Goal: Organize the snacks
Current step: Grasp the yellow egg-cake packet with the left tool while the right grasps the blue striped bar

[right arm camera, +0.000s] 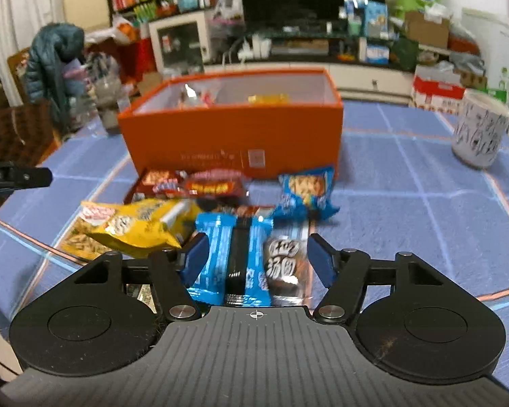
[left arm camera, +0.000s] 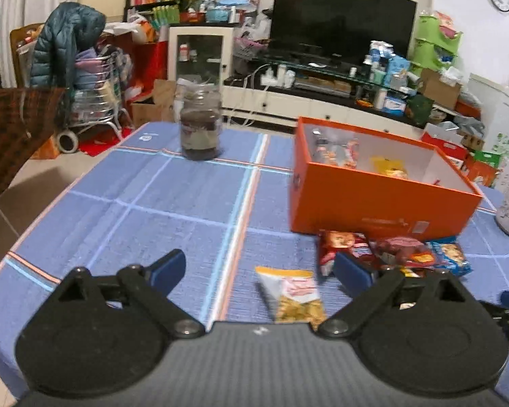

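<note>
Blue snack packet (right arm camera: 217,254): lies between the right gripper (right arm camera: 258,259) fingers, untouched.
Right jaws: spread.
Left gripper (left arm camera: 259,271) jaws: spread, above the tablecloth (left arm camera: 173,203).

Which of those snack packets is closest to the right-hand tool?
The bright blue packet, lying directly between the right gripper's open fingers. The yellow packet sits left of it, and the red ones lie by the orange box.

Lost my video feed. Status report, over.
Both grippers open: left gripper empty, right gripper straddling blue snack packet. Orange box partly filled. Loose packets crowd the front.
</note>
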`<move>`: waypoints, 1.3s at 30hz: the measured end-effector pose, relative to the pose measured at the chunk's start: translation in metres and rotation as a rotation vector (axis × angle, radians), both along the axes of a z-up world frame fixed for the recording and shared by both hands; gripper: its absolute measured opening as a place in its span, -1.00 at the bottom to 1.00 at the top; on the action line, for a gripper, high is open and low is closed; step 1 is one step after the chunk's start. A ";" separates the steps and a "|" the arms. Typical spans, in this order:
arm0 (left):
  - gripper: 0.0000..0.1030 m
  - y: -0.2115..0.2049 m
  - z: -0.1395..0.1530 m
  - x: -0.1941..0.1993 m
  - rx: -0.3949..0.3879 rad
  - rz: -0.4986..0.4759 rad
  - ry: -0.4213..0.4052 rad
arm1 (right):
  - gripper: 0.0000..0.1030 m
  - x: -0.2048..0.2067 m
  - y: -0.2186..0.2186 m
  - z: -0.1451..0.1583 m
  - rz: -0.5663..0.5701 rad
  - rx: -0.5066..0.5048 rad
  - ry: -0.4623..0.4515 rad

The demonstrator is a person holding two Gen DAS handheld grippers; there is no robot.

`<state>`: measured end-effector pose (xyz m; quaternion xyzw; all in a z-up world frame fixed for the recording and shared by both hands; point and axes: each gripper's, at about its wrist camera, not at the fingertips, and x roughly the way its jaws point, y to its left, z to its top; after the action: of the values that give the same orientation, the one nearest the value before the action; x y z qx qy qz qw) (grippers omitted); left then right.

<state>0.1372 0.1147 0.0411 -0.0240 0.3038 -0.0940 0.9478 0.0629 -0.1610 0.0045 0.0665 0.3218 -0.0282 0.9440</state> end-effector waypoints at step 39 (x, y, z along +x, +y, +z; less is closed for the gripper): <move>0.32 -0.118 -0.058 0.030 0.016 -0.245 0.234 | -0.10 0.027 0.034 -0.031 0.101 -0.197 0.054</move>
<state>0.1673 -0.0033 -0.0166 0.0100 0.4137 -0.2027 0.8875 0.0902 -0.1268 -0.0266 -0.0437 0.3458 -0.0137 0.9372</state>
